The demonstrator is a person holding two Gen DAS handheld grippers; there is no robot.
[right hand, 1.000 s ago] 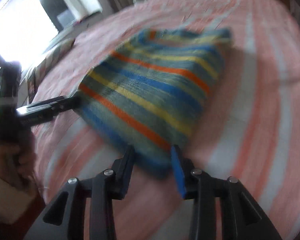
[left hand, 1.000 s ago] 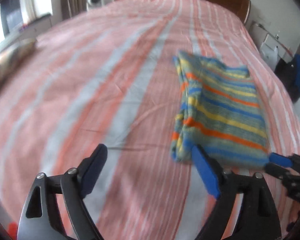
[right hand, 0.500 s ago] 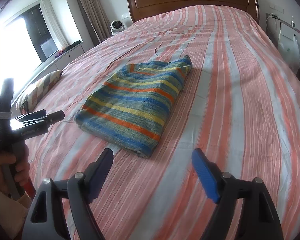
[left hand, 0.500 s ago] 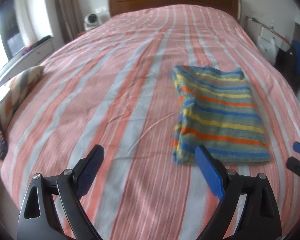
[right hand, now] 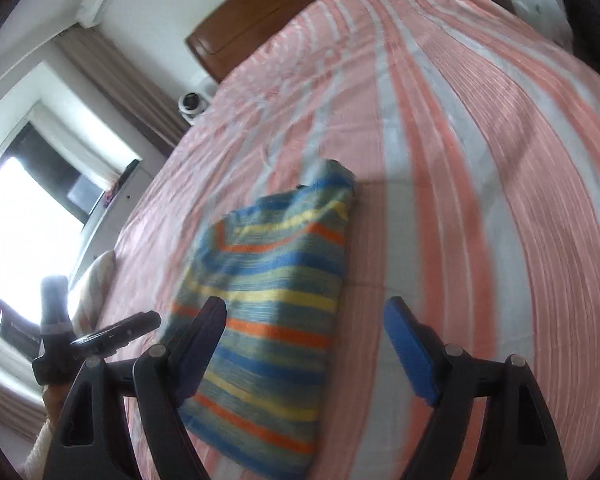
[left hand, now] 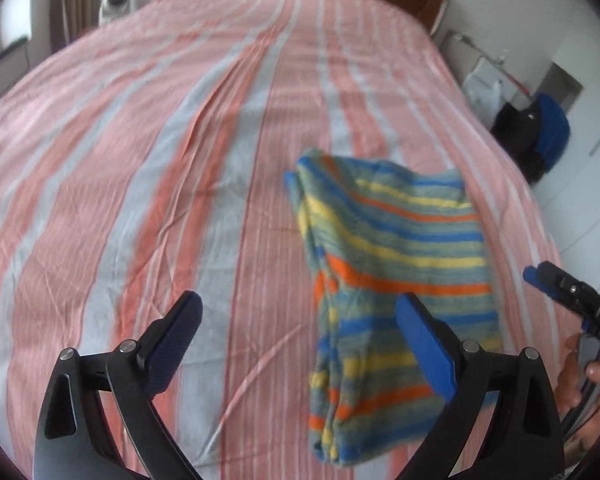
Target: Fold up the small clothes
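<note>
A folded knit garment (left hand: 392,280) with blue, yellow, orange and grey-green stripes lies flat on the bed; it also shows in the right wrist view (right hand: 272,308). My left gripper (left hand: 300,340) is open and empty, held above the bed with its right finger over the garment's near part. My right gripper (right hand: 306,344) is open and empty, above the garment's near right edge. The right gripper shows at the right edge of the left wrist view (left hand: 560,284), and the left gripper shows at the left of the right wrist view (right hand: 112,332).
The bed (left hand: 140,160) has a pink, orange and grey striped sheet and a wooden headboard (right hand: 260,20). A window (right hand: 20,220) and a cushion (right hand: 96,280) lie to the left. A blue and black chair (left hand: 540,136) stands at the right.
Both grippers have stayed open and empty. Both views have swung and dropped closer to the garment, which has not moved on the bed.
</note>
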